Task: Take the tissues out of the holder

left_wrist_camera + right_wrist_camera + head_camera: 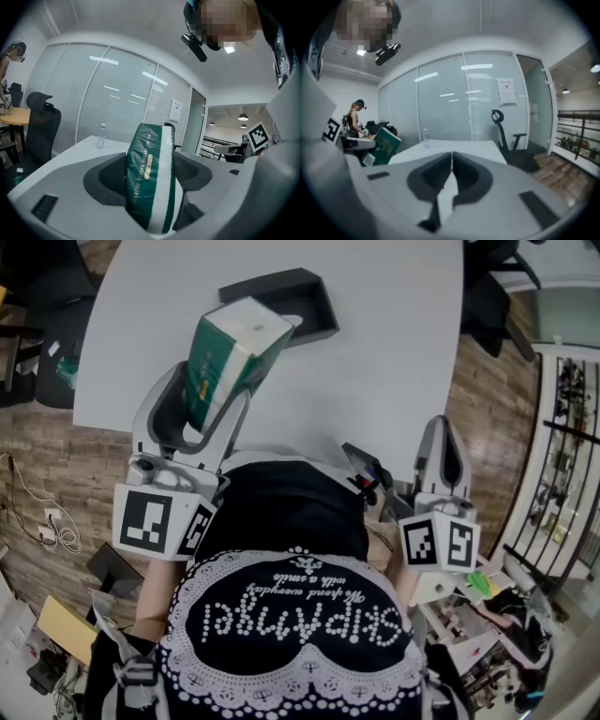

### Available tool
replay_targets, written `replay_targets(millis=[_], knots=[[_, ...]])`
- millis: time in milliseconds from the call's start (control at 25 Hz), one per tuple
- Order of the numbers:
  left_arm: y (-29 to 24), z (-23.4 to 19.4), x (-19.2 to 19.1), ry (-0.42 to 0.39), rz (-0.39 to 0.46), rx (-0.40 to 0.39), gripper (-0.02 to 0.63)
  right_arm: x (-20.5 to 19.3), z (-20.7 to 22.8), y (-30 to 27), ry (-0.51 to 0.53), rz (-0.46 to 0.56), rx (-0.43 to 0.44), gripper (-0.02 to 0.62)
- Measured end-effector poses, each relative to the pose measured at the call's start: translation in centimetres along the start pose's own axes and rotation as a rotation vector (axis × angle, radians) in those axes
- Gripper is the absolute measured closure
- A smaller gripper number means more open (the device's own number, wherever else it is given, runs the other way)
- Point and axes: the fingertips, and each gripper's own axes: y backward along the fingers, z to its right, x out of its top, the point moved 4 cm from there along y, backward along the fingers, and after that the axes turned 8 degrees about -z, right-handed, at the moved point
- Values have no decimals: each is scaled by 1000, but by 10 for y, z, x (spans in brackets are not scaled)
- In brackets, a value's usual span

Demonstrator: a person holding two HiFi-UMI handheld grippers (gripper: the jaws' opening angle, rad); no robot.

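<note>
White table [394, 362] fills the head view, with wood floor [56, 474] round it. One black holder [314, 301] lies on it. One green-and-white tissue pack [230, 352] is out of the holder, tilted just beside its near-left corner and clamped in the left gripper [208, 399]. The right gripper [442, 465] sits well right of the holder, past the table's near edge

Left gripper view: jaws wide, both pads pressing the pack's sides. Beyond stand one water bottle [101, 136] and one black chair [43, 124]

Right gripper view: jaws meet, nothing between. One swivel chair [508, 140] and one person [356, 117] show
</note>
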Motion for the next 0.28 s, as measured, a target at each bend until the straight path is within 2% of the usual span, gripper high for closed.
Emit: replay_targets(millis=[280], knots=[[1,0,1,-1,4,0,278,0,1,1,1,-4,-5,561]])
